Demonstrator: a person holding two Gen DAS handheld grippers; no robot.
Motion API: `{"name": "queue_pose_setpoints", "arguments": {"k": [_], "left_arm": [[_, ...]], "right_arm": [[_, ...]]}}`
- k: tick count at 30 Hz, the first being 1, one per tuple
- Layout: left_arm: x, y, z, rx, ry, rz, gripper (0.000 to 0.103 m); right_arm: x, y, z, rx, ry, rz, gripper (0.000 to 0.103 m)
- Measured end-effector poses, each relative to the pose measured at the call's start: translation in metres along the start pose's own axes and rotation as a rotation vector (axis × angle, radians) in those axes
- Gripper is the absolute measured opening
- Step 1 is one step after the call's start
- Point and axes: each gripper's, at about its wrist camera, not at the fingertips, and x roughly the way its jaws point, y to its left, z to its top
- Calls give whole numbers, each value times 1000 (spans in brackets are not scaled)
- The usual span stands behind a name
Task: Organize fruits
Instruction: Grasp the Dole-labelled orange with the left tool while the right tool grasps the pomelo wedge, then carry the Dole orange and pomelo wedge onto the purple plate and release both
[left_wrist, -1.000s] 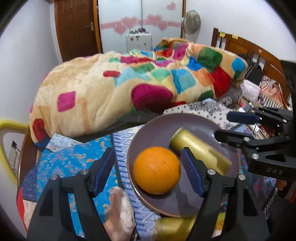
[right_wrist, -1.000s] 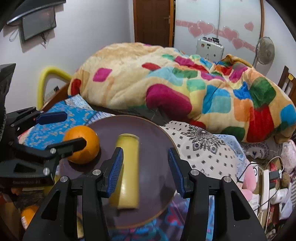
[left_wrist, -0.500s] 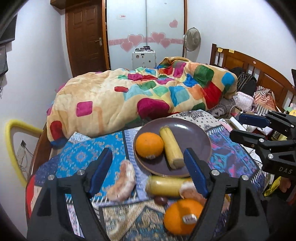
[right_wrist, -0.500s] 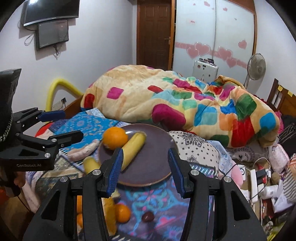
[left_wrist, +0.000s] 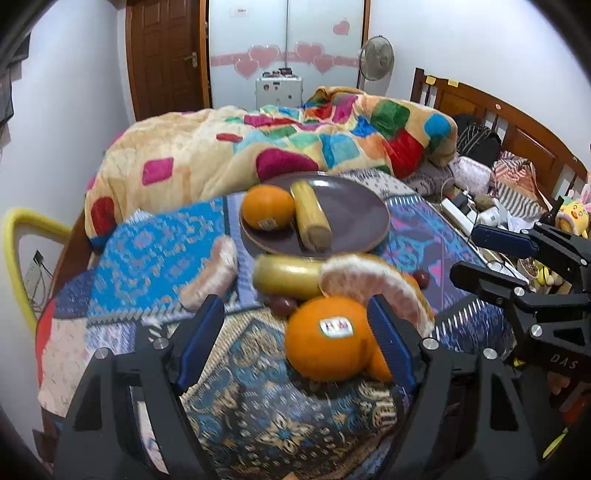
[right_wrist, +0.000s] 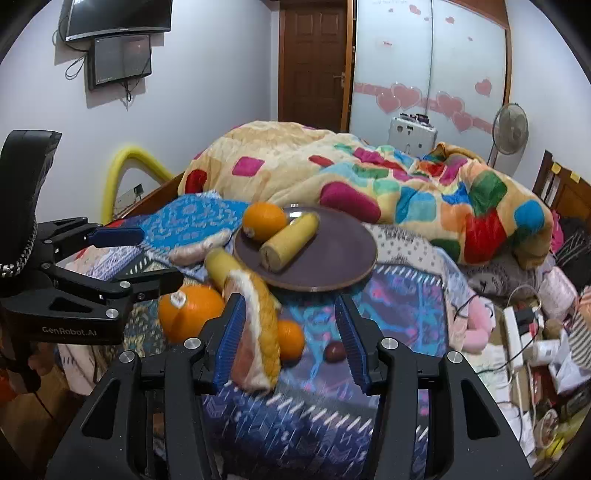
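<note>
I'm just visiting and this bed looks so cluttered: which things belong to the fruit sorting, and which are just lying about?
Job:
round dark purple plate
stickered orange on plate
yellow banana piece
big stickered orange
peeled pomelo wedge

Lying about:
patchwork blanket
white power strip
standing fan

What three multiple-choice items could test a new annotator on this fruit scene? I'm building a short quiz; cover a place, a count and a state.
1. Where does the stickered orange nearest the left gripper lie?
A. on the plate
B. on the patterned cloth
C. on the blanket

2. How many pieces of fruit lie on the purple plate?
A. two
B. four
C. none

3. How do the right gripper's jaws stand?
A. shut on a banana
B. shut on nothing
C. open, holding nothing

Answers:
1 B: it rests on the patterned cloth, nearer than the plate.
2 A: one orange and one banana piece.
3 C: the blue pads stand apart, gripping nothing.
</note>
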Motion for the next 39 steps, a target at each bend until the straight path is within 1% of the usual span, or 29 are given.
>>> {"name": "queue_pose_setpoints", "arguments": {"k": [5,8,14,16,17,18,22,29,34,39], "left_arm": [[11,-5,-14,-11,34,-9,80],[20,-6,-20,-27,58,-34,80],[36,-9,-22,-46,79,-60,80],[39,-8,-21,-54,81,-75,77],[40,-8,-22,-57,83,-95,70],[40,-8,-21,-58,85,-109,69],[39,-7,-21,-40,79,-110,68],[33,12,-25,-43,64,-52,68],[30,22,-31,-13,56,6,68],[33,27,-32,-21,46,-6,69]], "right_arm": [[5,0,-15,4,17,3,47],[6,-1,-20,10,22,7,47],[12,-6,-26,23,36,19,47],[13,-4,-28,20,40,25,47],[14,-4,-28,18,40,27,47],[15,-3,-28,14,41,28,47],[21,0,-28,6,46,39,47],[37,7,-24,-9,61,67,47],[52,17,-18,-48,73,70,47],[62,19,-12,-66,77,60,47]]}}
